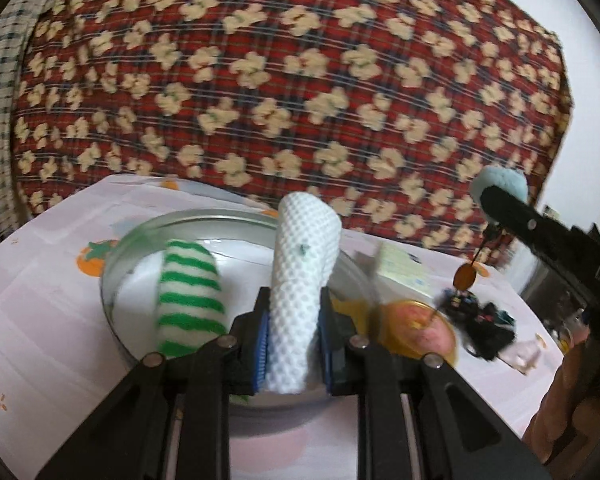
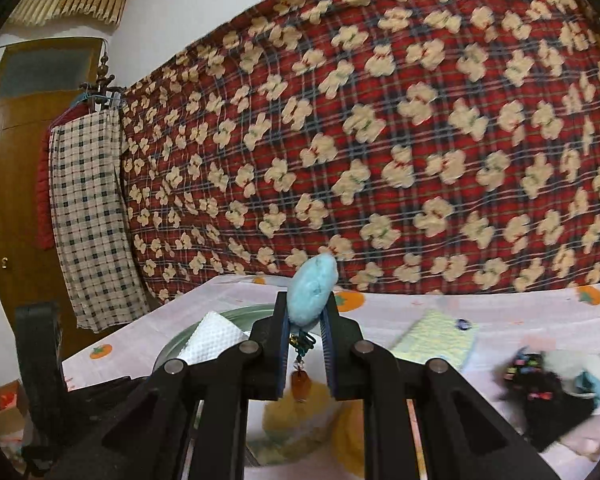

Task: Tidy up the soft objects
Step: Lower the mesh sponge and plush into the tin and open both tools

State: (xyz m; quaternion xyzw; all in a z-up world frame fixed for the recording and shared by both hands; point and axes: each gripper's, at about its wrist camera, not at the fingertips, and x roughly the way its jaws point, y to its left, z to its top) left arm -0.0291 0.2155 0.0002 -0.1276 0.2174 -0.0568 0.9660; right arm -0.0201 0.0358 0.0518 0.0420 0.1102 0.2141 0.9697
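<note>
My left gripper (image 1: 293, 332) is shut on a white waffle-textured cloth (image 1: 302, 272) that stands up between its blue pads, above a round metal tin (image 1: 140, 236). A green-and-white striped soft piece (image 1: 190, 300) lies in the tin. My right gripper (image 2: 305, 332) is shut on a light blue fuzzy pompom (image 2: 313, 292); an amber bead charm (image 2: 300, 388) dangles from it. In the left wrist view the right gripper (image 1: 496, 196) hangs at the right with the pompom (image 1: 500, 180) and charm (image 1: 465, 276). The white cloth (image 2: 212, 340) shows at the left of the right wrist view.
A pale yellow knitted cloth (image 2: 436, 340) and a black fuzzy item with coloured bits (image 2: 540, 392) lie on the fruit-print tablecloth (image 2: 520, 312). A yellow fluffy item (image 2: 300, 412) sits below the right gripper. A pink-and-gold round thing (image 1: 416, 328) is beside the tin. A red floral quilt (image 1: 300, 80) rises behind.
</note>
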